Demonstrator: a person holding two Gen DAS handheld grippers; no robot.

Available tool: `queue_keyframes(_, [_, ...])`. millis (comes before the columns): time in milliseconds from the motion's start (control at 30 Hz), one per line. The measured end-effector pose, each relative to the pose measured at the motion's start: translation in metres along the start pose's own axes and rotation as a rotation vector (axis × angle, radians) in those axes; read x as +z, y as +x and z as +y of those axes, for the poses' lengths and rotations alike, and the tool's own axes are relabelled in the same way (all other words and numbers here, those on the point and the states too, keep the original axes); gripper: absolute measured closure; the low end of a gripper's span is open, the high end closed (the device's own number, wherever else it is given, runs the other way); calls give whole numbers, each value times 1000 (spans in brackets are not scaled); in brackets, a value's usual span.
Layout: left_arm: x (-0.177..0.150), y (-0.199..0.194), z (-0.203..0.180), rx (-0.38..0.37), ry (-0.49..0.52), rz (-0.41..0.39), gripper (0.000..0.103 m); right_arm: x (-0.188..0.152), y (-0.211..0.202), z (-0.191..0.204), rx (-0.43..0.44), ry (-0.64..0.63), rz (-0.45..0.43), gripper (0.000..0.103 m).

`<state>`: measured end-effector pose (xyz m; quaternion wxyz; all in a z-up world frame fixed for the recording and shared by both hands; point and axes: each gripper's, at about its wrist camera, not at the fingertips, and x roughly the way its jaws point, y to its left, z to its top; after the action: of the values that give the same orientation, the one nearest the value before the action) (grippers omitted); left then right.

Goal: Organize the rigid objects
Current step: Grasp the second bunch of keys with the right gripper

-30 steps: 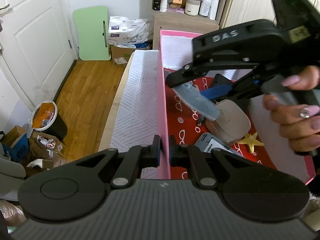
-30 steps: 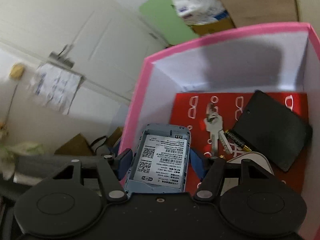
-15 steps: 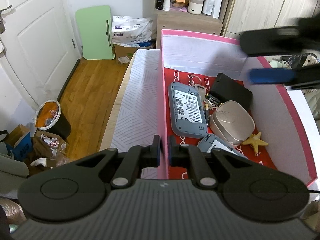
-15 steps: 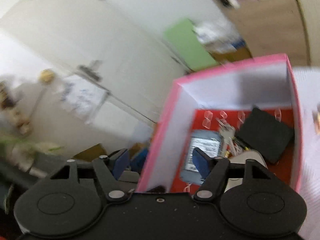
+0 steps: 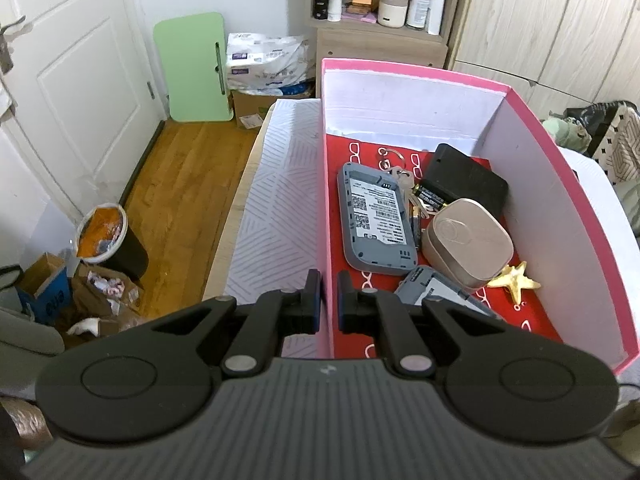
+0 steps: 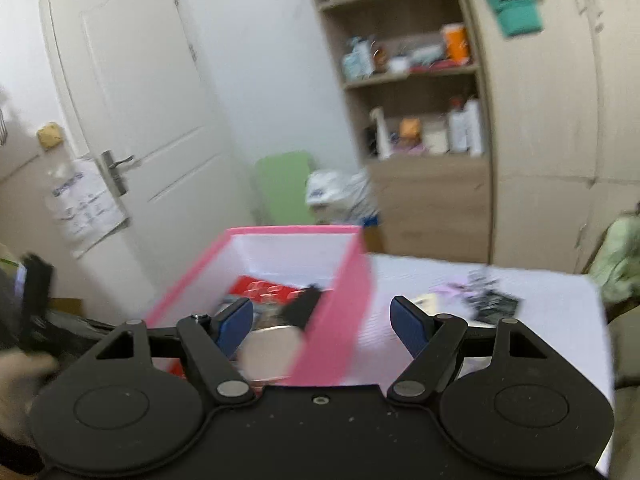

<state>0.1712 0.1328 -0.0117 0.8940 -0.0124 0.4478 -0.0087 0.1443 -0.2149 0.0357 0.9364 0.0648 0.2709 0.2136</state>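
A pink box [image 5: 568, 184] with a red patterned floor stands on the white table. In it lie a grey router shell [image 5: 374, 220], keys [image 5: 400, 172], batteries [image 5: 430, 196], a black case [image 5: 464, 178], a beige case [image 5: 468, 244], a second grey shell [image 5: 436, 290] and a yellow starfish [image 5: 516, 278]. My left gripper [image 5: 329, 300] is shut on the box's left wall [image 5: 326, 216]. My right gripper [image 6: 322, 324] is open and empty, pulled back above the pink box's [image 6: 340, 312] right wall in a blurred view.
The striped white table cover [image 5: 276, 200] lies left of the box above a wooden floor, with a bin [image 5: 108, 236] and cardboard boxes below. Small dark items [image 6: 488, 300] lie on the table right of the box. A shelf unit [image 5: 380, 12] and wardrobe stand behind.
My right gripper let go of the grey router shell in the box, opened, and drew back up and to the right. My left gripper has stayed clamped on the wall.
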Motion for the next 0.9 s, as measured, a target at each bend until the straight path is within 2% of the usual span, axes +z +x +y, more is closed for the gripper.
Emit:
queue_keyframes(67, [-1,0,-1,3,6,-10,96,-17,3,-13,-13,-2,11,26])
queue_keyframes(167, [-3,0,-1,5,4,-14,96,-37,14,-34,-57,65,53,30])
queue_keyframes(300, [-2,1,-2,15,9,-12,96,-55,36,-55,-168,82,125,32])
queue_keyframes(467, [-2,3,-6,30,18,-11,96,-62,61,-74,-233,122,157,32])
queue_keyframes(600, [0,4,-6,29,16,-4,96,-61,85,-84,-289,60,175,33])
queue_keyframes(700, [0,4,-6,32,18,1,96,-58,106,-99,-326,60,197,34])
queue_keyframes(767, [0,4,-6,30,17,3,96,-59,110,-103,-335,51,185,51])
queue_keyframes(833, [0,4,-7,34,21,2,96,-59,107,-99,-312,13,192,73])
queue_keyframes(900, [-1,4,-7,35,22,-1,96,-60,100,-105,-256,86,186,76])
